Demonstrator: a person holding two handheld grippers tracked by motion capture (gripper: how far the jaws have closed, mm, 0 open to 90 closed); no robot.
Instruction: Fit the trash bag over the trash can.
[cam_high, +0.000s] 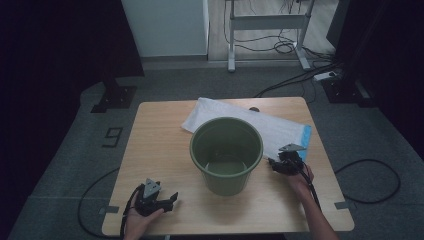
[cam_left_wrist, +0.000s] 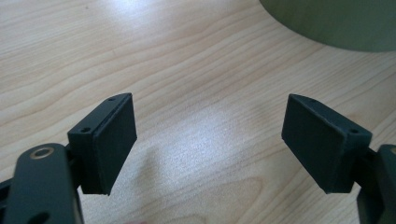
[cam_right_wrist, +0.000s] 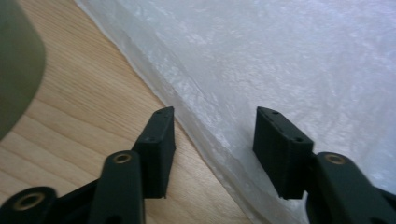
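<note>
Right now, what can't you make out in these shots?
- Bag: its near part sits behind the bucket in the high view.
- Whether the right gripper touches the bag's edge: jaws straddle it, contact unclear in the right gripper view.
- Small dark thing at the table's far edge: too small, high view.

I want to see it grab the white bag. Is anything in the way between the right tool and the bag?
Nothing visible is. The right tool already straddles the near edge of the white bag, its jaws apart on either side. The green bucket stands off to the side.
</note>
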